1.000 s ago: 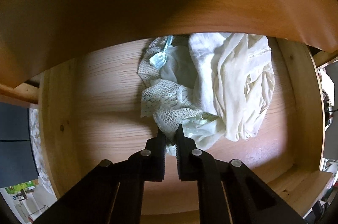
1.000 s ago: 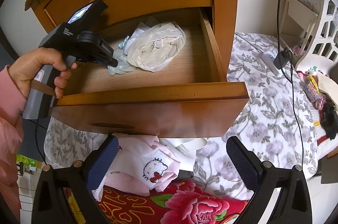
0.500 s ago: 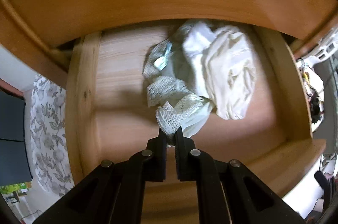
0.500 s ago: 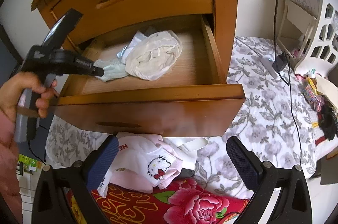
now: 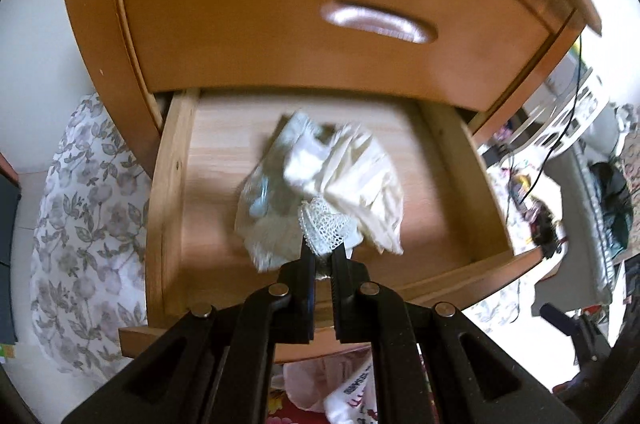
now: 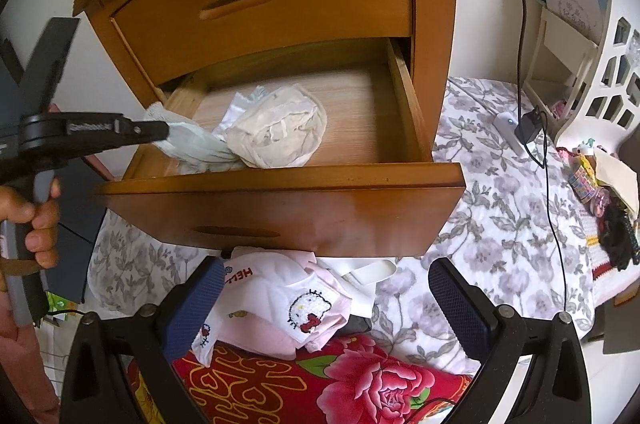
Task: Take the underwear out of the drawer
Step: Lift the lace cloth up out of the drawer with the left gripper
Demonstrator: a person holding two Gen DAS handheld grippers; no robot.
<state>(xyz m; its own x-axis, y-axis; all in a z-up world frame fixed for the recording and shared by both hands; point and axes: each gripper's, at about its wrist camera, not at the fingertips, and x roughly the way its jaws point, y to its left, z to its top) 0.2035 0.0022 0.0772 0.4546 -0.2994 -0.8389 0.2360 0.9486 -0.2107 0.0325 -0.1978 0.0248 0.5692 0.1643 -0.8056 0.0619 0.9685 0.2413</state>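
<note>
The left claw [image 5: 323,256] is pinching, jaws nearly together, the white lace trim of a pale mint-green underwear garment [image 6: 192,146], which is stretching in a crumpled band from the left edge of the open wooden drawer [image 6: 280,200] down to a cream bundled cloth [image 6: 280,132] lying on the drawer floor. The right claw [image 6: 326,304] is hanging wide open and empty, above pink clothes [image 6: 280,300] below the drawer front.

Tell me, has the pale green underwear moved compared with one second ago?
Yes. The pale green underwear, pinched by the left hand-held gripper, has been pulled toward the drawer's left wall.
</note>
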